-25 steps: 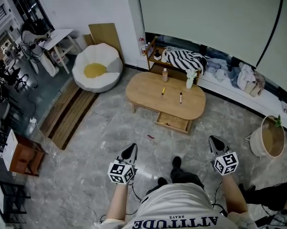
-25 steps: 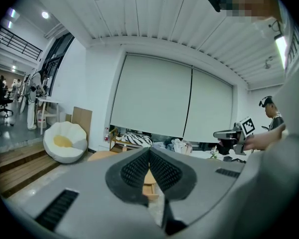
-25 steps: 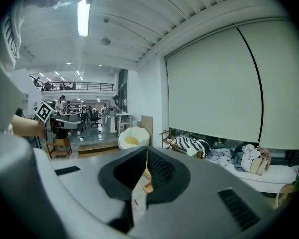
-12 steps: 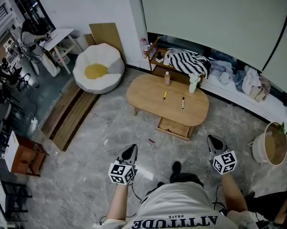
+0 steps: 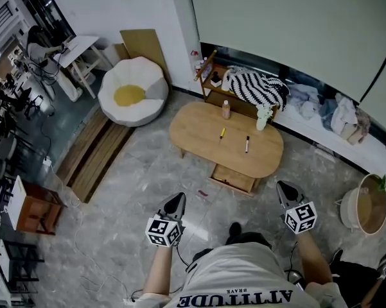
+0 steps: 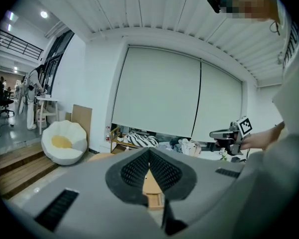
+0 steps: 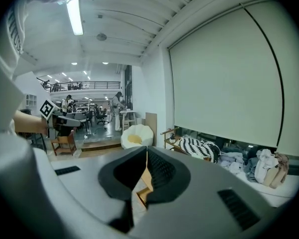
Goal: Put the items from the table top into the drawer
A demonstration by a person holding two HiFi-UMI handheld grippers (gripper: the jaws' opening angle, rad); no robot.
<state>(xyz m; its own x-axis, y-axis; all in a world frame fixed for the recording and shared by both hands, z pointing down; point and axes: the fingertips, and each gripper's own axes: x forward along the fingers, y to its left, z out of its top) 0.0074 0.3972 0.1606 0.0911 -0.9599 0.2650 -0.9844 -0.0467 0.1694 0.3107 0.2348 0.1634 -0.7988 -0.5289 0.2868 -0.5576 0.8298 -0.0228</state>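
The yellow marker and the black marker lie apart on the pale oval wooden table. A small brown bottle and a white vase stand near its far edge. The wooden drawer under the near edge is pulled open. I stand well short of the table, so I judge this the approach, with nothing picked up yet. My left gripper and right gripper are empty, jaws pressed together. Next I need to step close, spread one pair and take a marker.

We log an oval wooden table — on it a small bottle, yellow marker, black marker, and white vase at the far edge. Its drawer stands pulled open.
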